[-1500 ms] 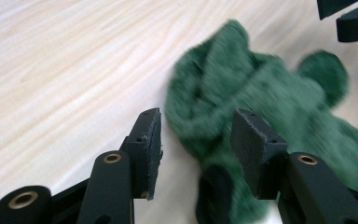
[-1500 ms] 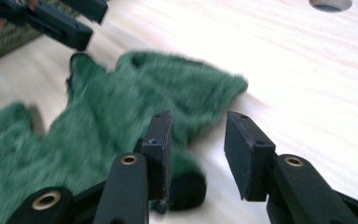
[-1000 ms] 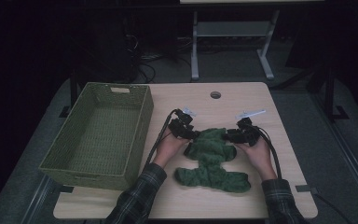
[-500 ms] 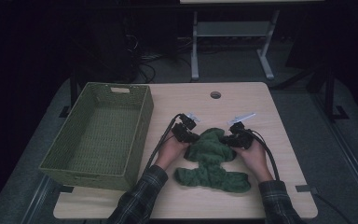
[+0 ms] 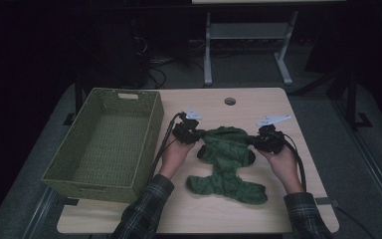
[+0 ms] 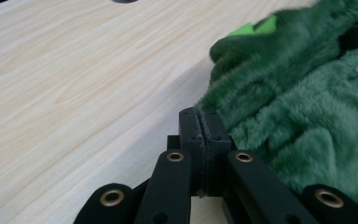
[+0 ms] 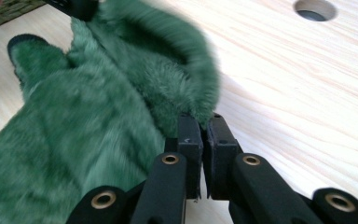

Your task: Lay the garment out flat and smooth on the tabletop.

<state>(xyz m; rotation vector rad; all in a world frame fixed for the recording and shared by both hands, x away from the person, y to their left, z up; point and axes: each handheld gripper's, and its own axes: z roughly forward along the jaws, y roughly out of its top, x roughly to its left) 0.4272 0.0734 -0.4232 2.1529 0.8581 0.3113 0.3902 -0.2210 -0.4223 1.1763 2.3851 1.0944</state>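
Currently both grippers grip the green plush garment (image 5: 225, 159) at its upper edge, one on each side. The left gripper (image 5: 195, 138) has its jaws pressed together, having just closed, with a thin fold of the plush edge pinched between the pads (image 6: 204, 127). In the left gripper view the bulk of the garment (image 6: 307, 107) lies to the right of the jaws and extends ahead of them; bare wooden table (image 6: 74, 79) lies to the left of the jaws.

The right gripper (image 5: 256, 141) likewise has its jaws drawn narrow, having just closed, leaving only a slim gap at the tips where the plush edge enters (image 7: 200, 126). In the right gripper view the garment (image 7: 88, 116) spreads to the left of the jaws and curls over ahead of them; the table (image 7: 298, 93) with its round cable hole (image 7: 314, 9) lies to the right.

In the high view the garment hangs stretched between the two grippers, its lower part resting on the table (image 5: 258, 209). A woven green basket (image 5: 74, 172) stands well to the outer side of the left gripper, apart from it.
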